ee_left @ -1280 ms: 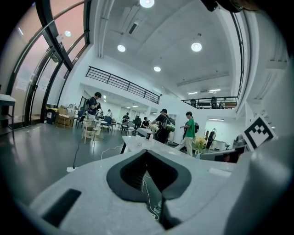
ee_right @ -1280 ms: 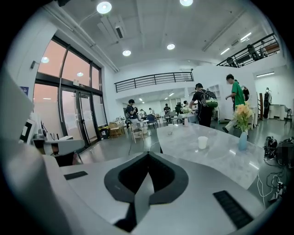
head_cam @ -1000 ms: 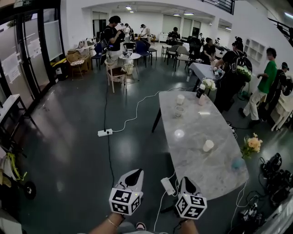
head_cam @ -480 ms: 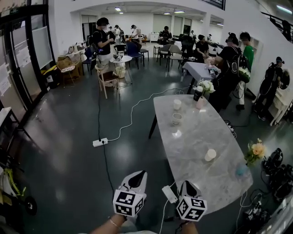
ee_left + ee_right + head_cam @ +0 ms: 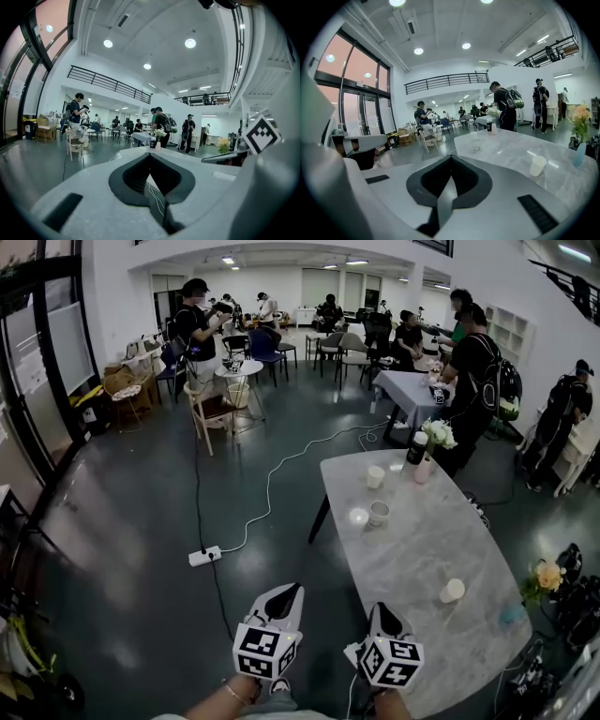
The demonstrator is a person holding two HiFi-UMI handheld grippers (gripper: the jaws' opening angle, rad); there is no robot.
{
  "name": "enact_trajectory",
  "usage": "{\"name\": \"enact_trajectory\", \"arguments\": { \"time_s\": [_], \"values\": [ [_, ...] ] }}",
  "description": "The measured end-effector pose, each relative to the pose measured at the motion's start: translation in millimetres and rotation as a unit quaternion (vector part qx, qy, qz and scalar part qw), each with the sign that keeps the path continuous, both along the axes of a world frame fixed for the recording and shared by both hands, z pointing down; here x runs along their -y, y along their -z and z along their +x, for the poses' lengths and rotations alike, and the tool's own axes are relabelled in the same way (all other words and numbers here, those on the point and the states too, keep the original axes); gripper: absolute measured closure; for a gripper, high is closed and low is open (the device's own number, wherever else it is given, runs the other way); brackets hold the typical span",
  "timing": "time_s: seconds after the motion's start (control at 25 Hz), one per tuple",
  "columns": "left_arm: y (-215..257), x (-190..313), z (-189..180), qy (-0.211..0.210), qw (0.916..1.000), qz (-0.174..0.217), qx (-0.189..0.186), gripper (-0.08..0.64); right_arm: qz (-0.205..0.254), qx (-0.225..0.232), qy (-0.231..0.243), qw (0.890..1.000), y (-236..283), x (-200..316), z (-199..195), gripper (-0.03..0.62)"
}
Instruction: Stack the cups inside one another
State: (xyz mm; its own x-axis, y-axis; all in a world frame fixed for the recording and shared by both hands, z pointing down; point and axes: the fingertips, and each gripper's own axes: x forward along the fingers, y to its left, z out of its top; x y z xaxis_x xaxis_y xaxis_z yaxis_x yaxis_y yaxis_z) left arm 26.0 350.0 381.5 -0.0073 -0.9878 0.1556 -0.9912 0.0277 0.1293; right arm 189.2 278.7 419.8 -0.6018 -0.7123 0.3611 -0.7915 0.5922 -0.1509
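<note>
Ahead and left of my left gripper, a white power strip lies on the dark grey polished floor. My left gripper, a white two-jaw tool with a marker cube, hovers over that floor. Its jaws are pressed together with nothing between them.

Just to its right, my right gripper hovers by the near left edge of a grey marble table. Its jaws are likewise pressed together and empty. The table stretches ahead and to the right of this gripper.

Three cups stand on the table, apart from one another and well apart from both grippers. Farthest ahead is a white paper cup. Just nearer than it stands a clear cup. A second white paper cup stands to the right of my right gripper and is the nearest of the three.

At the table's far end are a dark bottle and a pink vase of white flowers. Farthest right, beyond the table's edge, are yellow flowers.
</note>
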Motion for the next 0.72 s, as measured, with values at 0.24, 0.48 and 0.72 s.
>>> {"name": "enact_trajectory", "arguments": {
  "time_s": [0.24,0.48,0.72],
  "values": [
    [-18.0,24.8,-32.5,-0.018,0.9997,-0.014,-0.012,0.563,-0.013,-0.012,-0.020,1.000,-11.1,25.1,-30.1,0.592],
    [-23.7,48.5,-63.9,-0.040,0.9989,-0.013,-0.023,0.563,-0.012,-0.017,-0.041,0.999,-12.0,37.9,-58.5,0.592],
    [-31.6,65.0,-78.9,-0.059,0.9974,-0.015,-0.038,0.563,-0.021,-0.031,-0.069,0.997,-20.5,37.7,-62.0,0.592]
  ]
}}
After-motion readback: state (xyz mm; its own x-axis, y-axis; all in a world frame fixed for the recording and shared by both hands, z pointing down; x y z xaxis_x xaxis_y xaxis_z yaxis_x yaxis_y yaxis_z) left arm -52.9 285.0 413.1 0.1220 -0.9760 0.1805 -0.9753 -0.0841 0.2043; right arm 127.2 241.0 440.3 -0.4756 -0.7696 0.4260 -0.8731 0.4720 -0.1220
